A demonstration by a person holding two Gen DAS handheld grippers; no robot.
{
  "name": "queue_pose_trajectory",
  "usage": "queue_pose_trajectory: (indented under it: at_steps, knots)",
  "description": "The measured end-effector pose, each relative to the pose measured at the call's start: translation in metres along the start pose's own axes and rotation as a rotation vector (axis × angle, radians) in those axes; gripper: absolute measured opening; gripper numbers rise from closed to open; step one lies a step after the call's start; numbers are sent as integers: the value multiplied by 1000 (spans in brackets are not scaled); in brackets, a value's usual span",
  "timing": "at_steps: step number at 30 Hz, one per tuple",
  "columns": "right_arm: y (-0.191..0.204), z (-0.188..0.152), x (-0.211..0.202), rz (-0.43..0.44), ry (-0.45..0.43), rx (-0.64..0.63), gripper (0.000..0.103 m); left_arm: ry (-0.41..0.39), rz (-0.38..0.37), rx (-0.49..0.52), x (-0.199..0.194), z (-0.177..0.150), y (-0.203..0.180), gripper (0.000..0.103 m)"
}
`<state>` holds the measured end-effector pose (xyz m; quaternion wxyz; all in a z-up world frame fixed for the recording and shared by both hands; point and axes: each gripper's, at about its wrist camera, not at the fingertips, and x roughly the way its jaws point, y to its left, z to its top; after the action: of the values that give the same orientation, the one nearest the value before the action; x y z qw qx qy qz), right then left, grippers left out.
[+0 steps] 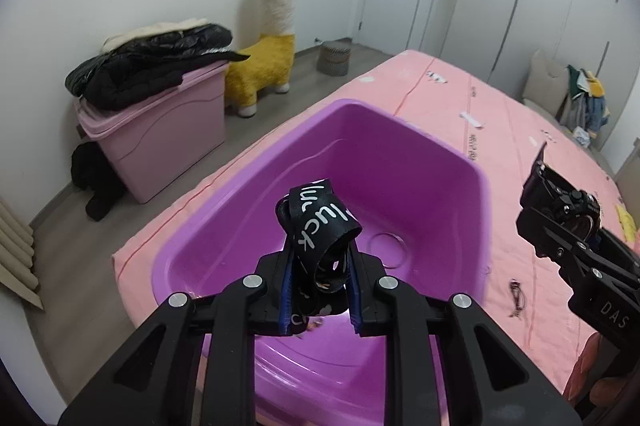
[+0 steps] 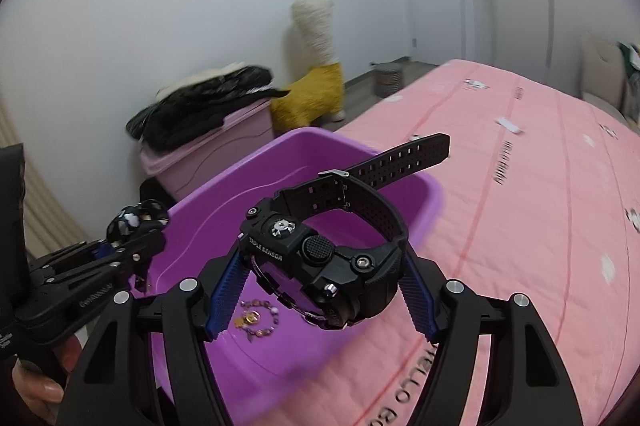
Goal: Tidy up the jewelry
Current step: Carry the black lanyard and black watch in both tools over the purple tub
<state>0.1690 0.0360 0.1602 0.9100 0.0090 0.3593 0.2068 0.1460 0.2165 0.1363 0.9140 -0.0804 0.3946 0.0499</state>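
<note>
Both loads over the purple bin (image 1: 460,166) at the bed's (image 1: 500,114) edge: left gripper (image 1: 320,290) clamps a black printed strap (image 1: 320,222), right gripper (image 2: 320,290) clamps a black watch (image 2: 320,266). Beaded bracelet (image 2: 256,318) already inside; a small dark piece (image 1: 516,296), possibly jewelry, remains on the bed.

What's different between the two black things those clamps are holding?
The left gripper pinches a soft fabric strap with white lettering, bunched into loops; the right gripper clamps a rigid black watch with buttons and a perforated band. The strap needs narrow jaws; the watch spreads them wide. Both are black and held above the purple tub.
</note>
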Motion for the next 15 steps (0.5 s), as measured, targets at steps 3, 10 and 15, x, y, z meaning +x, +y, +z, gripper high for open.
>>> queue_pose_trajectory:
  at_steps: [3, 10, 15]
  knots:
    - [15, 12, 31, 19, 49, -41, 67, 45, 10, -17, 19, 1, 9, 22]
    - [24, 19, 99, 15, 197, -80, 67, 132, 49, -36, 57, -8, 20, 22]
    - [22, 10, 132, -8, 280, -83, 67, 170, 60, -80, 71, -11, 25, 22]
